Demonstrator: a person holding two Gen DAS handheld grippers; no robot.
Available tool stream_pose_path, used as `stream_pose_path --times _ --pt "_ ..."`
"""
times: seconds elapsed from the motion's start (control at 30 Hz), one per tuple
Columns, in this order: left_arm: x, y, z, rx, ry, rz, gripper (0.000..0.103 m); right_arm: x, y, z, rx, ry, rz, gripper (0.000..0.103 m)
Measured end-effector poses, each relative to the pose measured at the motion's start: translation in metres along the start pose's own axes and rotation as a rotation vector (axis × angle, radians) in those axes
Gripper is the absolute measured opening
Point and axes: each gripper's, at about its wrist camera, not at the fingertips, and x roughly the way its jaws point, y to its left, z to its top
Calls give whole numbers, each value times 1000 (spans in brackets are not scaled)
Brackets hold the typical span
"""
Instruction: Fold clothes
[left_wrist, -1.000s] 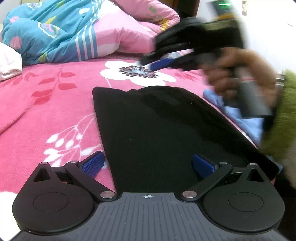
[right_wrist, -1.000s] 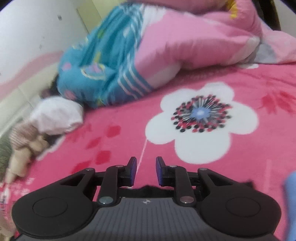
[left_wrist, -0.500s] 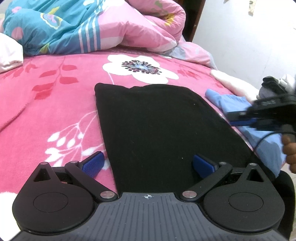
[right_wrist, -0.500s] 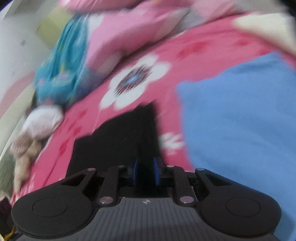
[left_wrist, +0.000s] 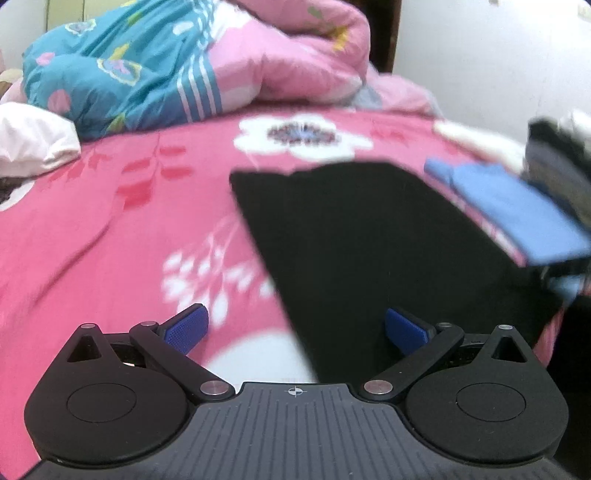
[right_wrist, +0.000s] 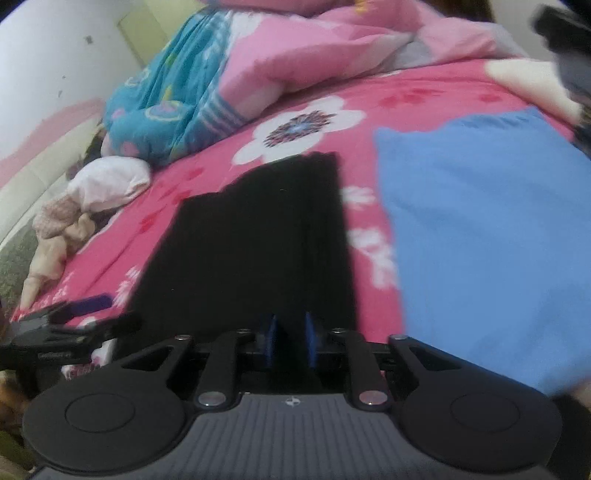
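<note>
This was a bedroom in a home: a bed under a pink flowered sheet (left_wrist: 110, 229), a heaped quilt (left_wrist: 192, 62) and a pillow (left_wrist: 33, 140) against painted walls (right_wrist: 48, 62).

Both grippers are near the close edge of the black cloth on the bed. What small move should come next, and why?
Probably close the left gripper on the black cloth's near edge: it stands wide open over that edge, gripping nothing, while the right gripper has just been closing to a narrow gap there.

Left hand-held gripper (left_wrist: 295, 328) gapes wide; right hand-held gripper (right_wrist: 290, 345) has been closing.
</note>
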Motion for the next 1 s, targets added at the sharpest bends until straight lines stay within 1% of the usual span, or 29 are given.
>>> stream_pose_path --times 0.03,0.07,0.13,0.17,0.27,0.33,0.37,0.43,0.57,0.67,0.77,0.87,1.0 --pt "-1 1 -5 -2 8 4 103 -7 -5 0 30 -14 -15 14" --pt "-3 4 -7 -13 3 4 103 -14 -6 0 39 -25 -55 16" --pt "-7 6 -6 -27 -2 6 103 -23 -3 2 13 -46 -114 16" --pt "-9 6 -4 -31 -6 8 103 -26 0 3 5 -53 -101 16" --pt "-13 2 -3 -13 -13 -1 103 -23 16 3 -39 -63 -20 16" --pt "-14 -4 -7 17 1 -5 103 -18 26 -3 -96 -41 10 16" --pt "-15 -6 -11 32 13 -1 103 -15 29 -7 -116 -19 5 16" --pt "-17 -10 -18 58 35 5 103 -8 28 -16 -138 24 -44 16" --pt "-29 -4 -29 54 51 3 103 -28 15 -26 -86 32 -71 15" --pt "-36 -1 -34 62 60 9 103 -39 21 -27 -91 38 -85 17" --pt "-43 0 -39 70 66 20 103 -40 39 -21 -141 15 -53 17" --pt "-48 2 -43 70 70 32 103 -32 58 -17 -181 -2 9 17" --pt "-54 4 -50 77 79 53 103 -10 70 -19 -205 18 43 17"
